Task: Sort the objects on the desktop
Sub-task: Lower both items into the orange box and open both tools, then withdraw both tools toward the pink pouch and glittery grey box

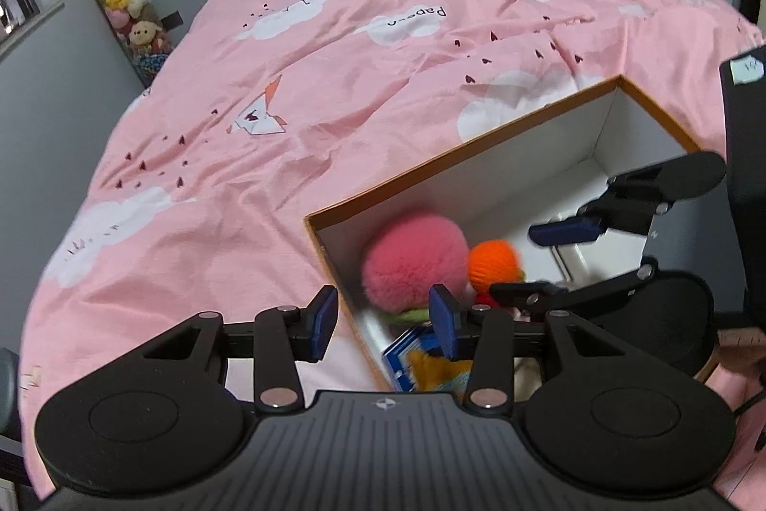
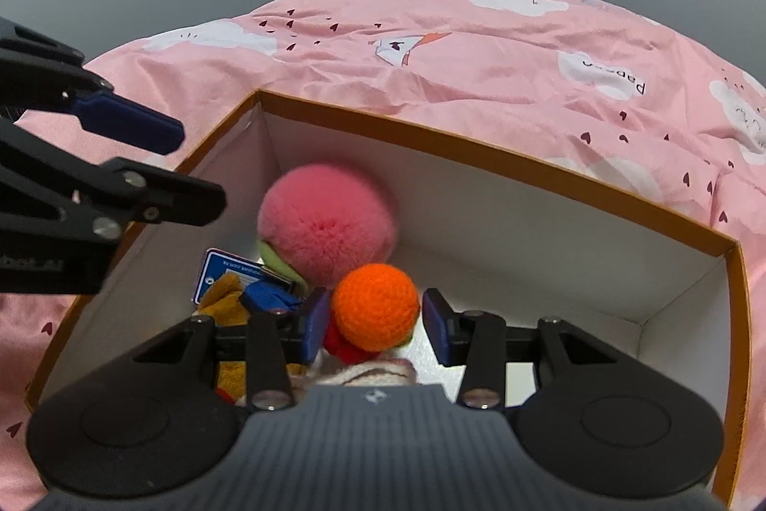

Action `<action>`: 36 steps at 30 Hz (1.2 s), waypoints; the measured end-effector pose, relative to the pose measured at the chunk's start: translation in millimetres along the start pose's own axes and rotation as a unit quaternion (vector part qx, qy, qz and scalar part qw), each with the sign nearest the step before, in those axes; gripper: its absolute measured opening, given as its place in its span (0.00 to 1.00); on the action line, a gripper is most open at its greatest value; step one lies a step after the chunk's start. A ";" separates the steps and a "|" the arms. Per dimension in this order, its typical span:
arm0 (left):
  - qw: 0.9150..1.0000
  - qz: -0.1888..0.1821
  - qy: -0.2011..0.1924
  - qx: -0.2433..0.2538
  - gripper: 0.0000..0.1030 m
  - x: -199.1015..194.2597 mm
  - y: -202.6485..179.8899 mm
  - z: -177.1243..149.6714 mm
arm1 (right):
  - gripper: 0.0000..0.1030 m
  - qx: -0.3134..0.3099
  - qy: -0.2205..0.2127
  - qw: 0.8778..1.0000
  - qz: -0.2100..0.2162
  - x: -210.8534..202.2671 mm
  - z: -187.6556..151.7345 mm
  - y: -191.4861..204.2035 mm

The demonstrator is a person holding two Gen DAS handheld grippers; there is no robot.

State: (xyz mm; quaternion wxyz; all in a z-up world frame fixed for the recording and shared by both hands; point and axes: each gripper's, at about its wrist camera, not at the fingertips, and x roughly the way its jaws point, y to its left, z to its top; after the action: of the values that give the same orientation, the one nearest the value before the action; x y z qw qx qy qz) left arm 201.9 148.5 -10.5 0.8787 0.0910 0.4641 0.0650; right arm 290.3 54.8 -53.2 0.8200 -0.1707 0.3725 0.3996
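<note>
Fluffy pink pompom [image 2: 328, 223] — crocheted orange ball [image 2: 376, 307]

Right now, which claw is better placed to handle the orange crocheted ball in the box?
Right. The right claw is open inside the box, straddling the orange crocheted ball. The left claw sits open over the box's rim.

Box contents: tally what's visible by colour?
Inside the orange-rimmed white cardboard box:
Pink fluffy pompom ball: 1
Orange crocheted yarn ball: 1
Blue-and-white printed card: 1
Mustard-yellow plush toy: 1
Total: 4; more lies hidden underneath.

An open orange-rimmed box [image 2: 478, 149] sits on the pink cloud-print bedspread [image 1: 287, 89].
</note>
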 end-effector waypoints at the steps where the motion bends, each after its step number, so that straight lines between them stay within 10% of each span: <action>1: 1.000 0.006 0.001 0.007 0.48 -3.1 0.3 -0.3 | 0.51 -0.001 -0.003 1.000 -0.001 -1.4 -0.2 0.3; 17: 0.989 0.051 0.020 0.134 0.48 -47.6 -2.8 -32.6 | 0.66 0.032 -0.047 0.998 -0.023 -43.4 -12.7 9.3; 36: 0.998 -0.037 -0.046 -0.007 0.48 -107.7 -29.9 -115.1 | 0.76 0.078 -0.071 0.993 -0.055 -136.4 -107.8 13.9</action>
State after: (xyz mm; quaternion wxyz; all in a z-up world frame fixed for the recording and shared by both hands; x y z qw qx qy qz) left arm 47.2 109.5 6.0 0.9015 0.0707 0.4259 0.0319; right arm 173.3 -70.9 -22.7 0.8756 -0.0974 0.3341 0.3350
